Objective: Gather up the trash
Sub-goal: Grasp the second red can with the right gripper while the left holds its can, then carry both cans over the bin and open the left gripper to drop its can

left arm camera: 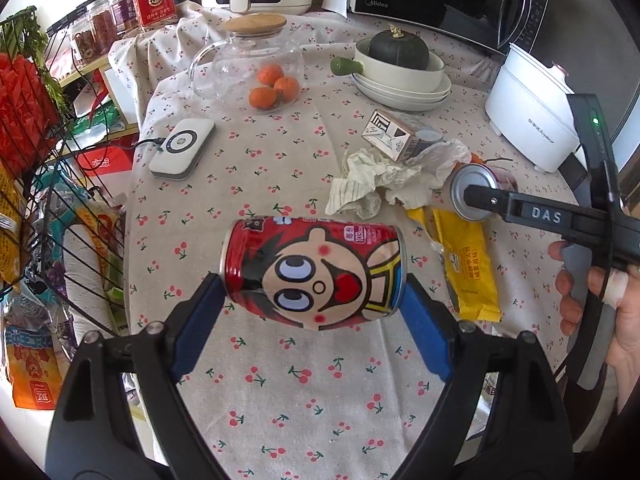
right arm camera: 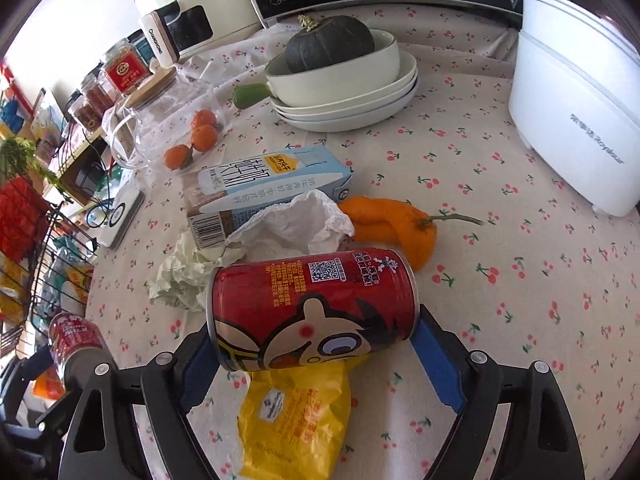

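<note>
1. Above the cherry-print worktop (left arm camera: 280,152), your left gripper (left arm camera: 314,300) is clamped end-to-end on a red cartoon can (left arm camera: 314,270), held sideways, clear of the cloth.
2. Your right gripper (right arm camera: 314,344) is clamped likewise on a second red can (right arm camera: 314,308), w/ its QR code facing up; in the left wrist view this can shows only its silver end.
3. Under that second can lies a yellow wrapper (right arm camera: 296,412), flat on the cloth.
4. Just behind: crumpled white paper (right arm camera: 288,228), touching a blue-and-white milk carton (right arm camera: 264,188) lying on its side.
5. An orange pepper (right arm camera: 392,224) rests beside the paper, to the right.
6. Further back: a glass jug (left arm camera: 248,60) w/ mandarins (left arm camera: 276,86) at its base, stacked white dishes (left arm camera: 400,84) carrying a dark squash (left arm camera: 398,50), and a white cooker (right arm camera: 572,120).
</note>
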The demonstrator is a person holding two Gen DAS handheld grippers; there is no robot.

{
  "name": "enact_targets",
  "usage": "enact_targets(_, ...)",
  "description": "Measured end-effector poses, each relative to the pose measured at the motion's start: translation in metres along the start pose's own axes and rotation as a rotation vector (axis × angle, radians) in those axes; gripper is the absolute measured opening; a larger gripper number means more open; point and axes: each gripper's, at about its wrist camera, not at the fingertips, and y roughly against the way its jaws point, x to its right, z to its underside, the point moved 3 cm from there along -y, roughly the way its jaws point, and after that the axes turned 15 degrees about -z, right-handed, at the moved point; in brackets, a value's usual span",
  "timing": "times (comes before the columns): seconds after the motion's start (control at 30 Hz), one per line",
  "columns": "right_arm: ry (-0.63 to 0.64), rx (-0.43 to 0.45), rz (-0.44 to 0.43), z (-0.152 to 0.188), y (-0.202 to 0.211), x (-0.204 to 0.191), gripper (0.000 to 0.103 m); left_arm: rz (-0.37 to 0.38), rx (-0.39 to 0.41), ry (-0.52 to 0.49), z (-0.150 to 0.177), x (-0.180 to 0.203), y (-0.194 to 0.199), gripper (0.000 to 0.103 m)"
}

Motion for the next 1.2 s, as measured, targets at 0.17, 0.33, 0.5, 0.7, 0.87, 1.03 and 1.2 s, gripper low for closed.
enact_targets(0.17, 0.015, 0.032, 0.040, 0.030, 0.068, 0.005, 0.089, 0.028, 0.033, -0.025, 0.007, 0.017, 0.025, 0.087)
enact_targets(0.33, -0.002, 0.059, 0.127, 0.079, 0.149, 0.026, 0.089, 0.084, 0.060, -0.066, 0.020, 0.047, 0.055, 0.087)
enact_targets(0.5, -0.061, 0.085, 0.210, 0.132, 0.221, 0.048, 0.089, 0.151, 0.072, -0.102, 0.042, 0.084, 0.083, 0.087)
enact_targets(0.7, -0.134, 0.130, 0.256, 0.202, 0.275, 0.076, 0.089, 0.244, 0.084, -0.221, 0.080, 0.141, 0.113, 0.087)
enact_targets(0.87, -0.234, 0.114, 0.263, 0.245, 0.301, 0.108, 0.089, 0.290, 0.083, -0.347, 0.106, 0.186, 0.124, 0.087)
enact_targets(1.03, -0.319, 0.118, 0.296, 0.284, 0.326, 0.140, 0.089, 0.366, 0.072, -0.480, 0.136, 0.233, 0.135, 0.087)
enact_targets(1.2, -0.376, 0.096, 0.344, 0.320, 0.340, 0.170, 0.089, 0.442, 0.053, -0.602, 0.166, 0.279, 0.145, 0.087)
